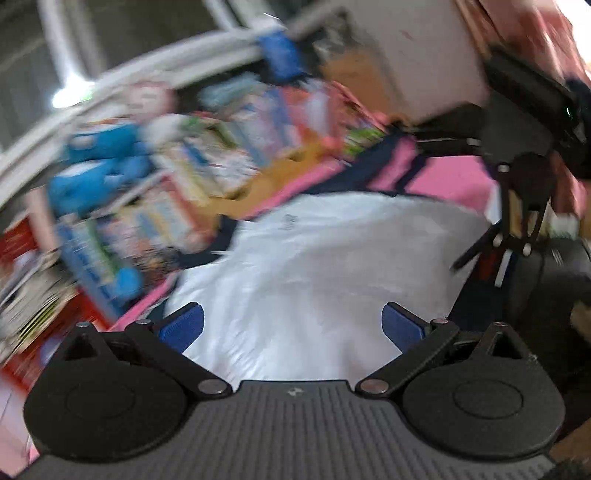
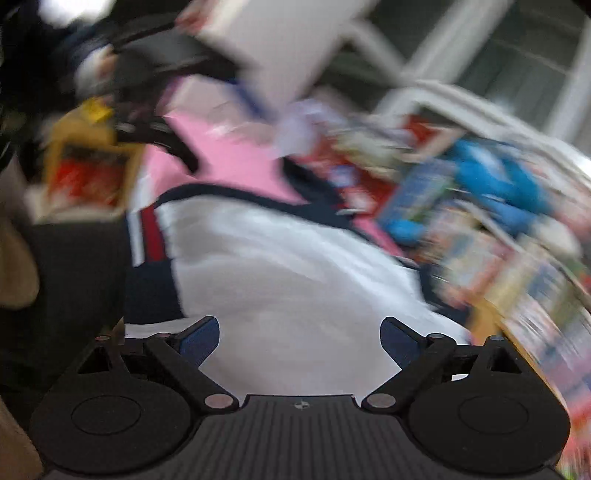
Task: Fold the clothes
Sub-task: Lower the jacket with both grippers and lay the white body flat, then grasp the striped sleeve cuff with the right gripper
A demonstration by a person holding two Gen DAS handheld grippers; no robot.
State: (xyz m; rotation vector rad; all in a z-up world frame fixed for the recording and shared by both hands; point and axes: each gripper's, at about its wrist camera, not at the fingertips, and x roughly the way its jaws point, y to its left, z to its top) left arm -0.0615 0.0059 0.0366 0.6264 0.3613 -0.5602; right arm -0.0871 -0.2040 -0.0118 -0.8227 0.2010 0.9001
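Observation:
A white garment (image 1: pixel 314 266) with navy trim lies spread on a pink surface (image 1: pixel 454 181). My left gripper (image 1: pixel 291 325) hovers over its near part, jaws wide apart, nothing between the blue pads. In the right wrist view the same white garment (image 2: pixel 277 266) shows a navy, red and white striped edge (image 2: pixel 147 236) at its left. My right gripper (image 2: pixel 299 338) stands open above the white cloth, holding nothing. The right gripper also appears in the left wrist view as a black device (image 1: pixel 524 155) at the upper right. Both views are blurred by motion.
Colourful picture books and boxes (image 1: pixel 207 155) and a blue plush toy (image 1: pixel 99 162) crowd the side of the pink surface. A white rail (image 1: pixel 147 62) runs behind them. A yellow-framed box (image 2: pixel 88 173) sits at the left in the right wrist view. A person's pink sleeve (image 1: pixel 532 33) shows top right.

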